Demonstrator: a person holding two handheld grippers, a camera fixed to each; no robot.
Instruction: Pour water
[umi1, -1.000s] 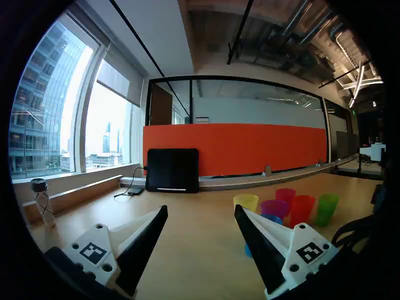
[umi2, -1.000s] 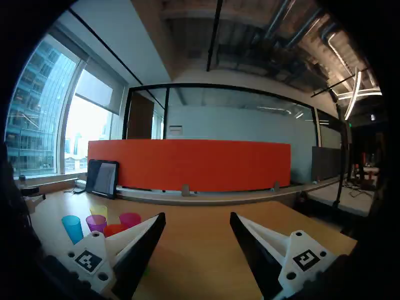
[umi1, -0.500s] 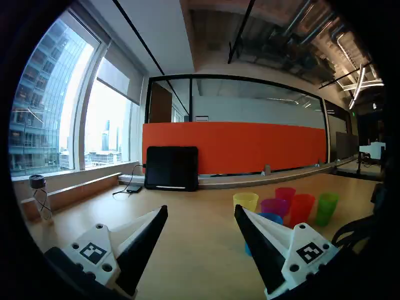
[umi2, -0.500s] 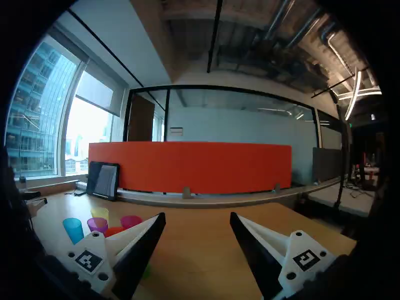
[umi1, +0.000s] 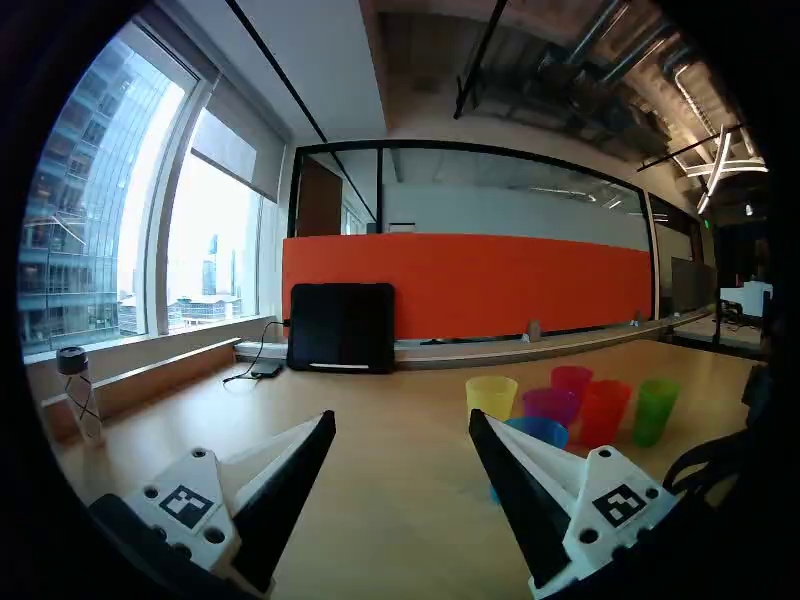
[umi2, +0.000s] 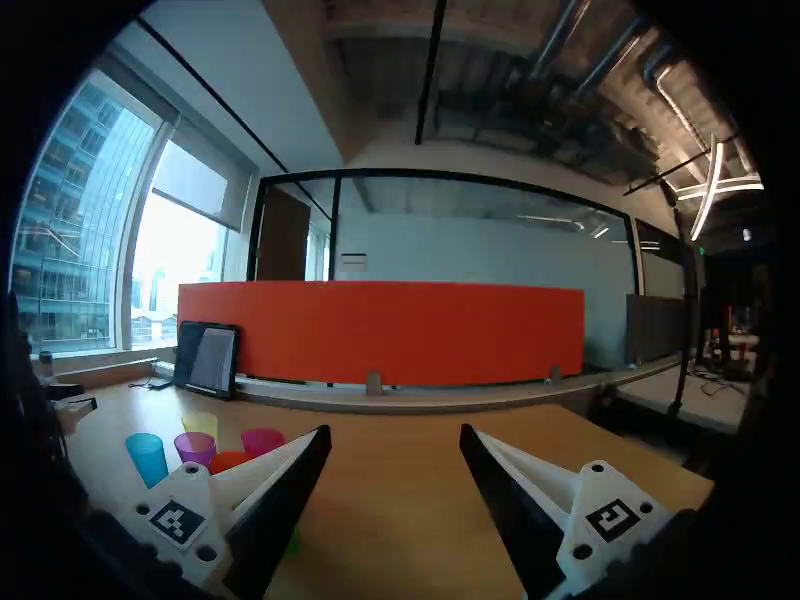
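Several coloured plastic cups stand in a cluster on the wooden table (umi1: 400, 500): yellow cup (umi1: 491, 396), purple cup (umi1: 549, 404), red cup (umi1: 604, 411), green cup (umi1: 655, 408), and a blue cup (umi1: 537, 431) partly behind my left gripper's right finger. My left gripper (umi1: 400, 420) is open and empty, just left of the cluster. A clear bottle (umi1: 76, 388) with a dark cap stands by the window ledge at far left. In the right gripper view the blue cup (umi2: 147, 457), purple cup (umi2: 193, 446) and yellow cup (umi2: 199, 423) sit left of my open, empty right gripper (umi2: 393, 435).
A black tablet (umi1: 340, 327) leans against the orange partition (umi1: 480, 285) at the table's back, with a cable beside it. Large windows run along the left. The table's far right edge (umi2: 640, 455) drops toward another desk.
In the left gripper view the scene has shifted slightly upward and more of the blue cup shows. The right gripper view is almost unchanged. Both grippers stay open.
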